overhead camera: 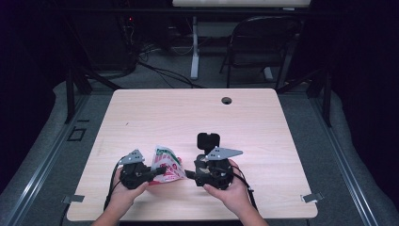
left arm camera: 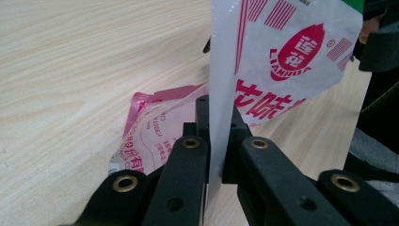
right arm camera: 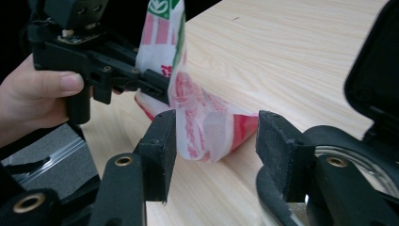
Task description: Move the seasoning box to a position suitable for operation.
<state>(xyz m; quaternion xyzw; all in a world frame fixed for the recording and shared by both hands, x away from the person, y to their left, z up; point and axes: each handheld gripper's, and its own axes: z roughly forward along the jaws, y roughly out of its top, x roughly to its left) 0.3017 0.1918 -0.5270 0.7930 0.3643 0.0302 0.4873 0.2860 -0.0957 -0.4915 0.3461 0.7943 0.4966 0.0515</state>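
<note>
Near the front edge of the bench (overhead camera: 141, 117), left of its middle, the left gripper (left arm camera: 216, 136) is clamped on the red-and-white snack bag (left arm camera: 287, 61), holding it upright with one corner on the wood. The right gripper (right arm camera: 214, 136) stands wide apart around the bag's lower corner, beside a black container (overhead camera: 208, 141).

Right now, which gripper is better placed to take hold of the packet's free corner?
The right gripper. Its fingers stand open on either side of the packet's lower corner, while the left gripper is already shut on the packet's edge and holding it up.
</note>
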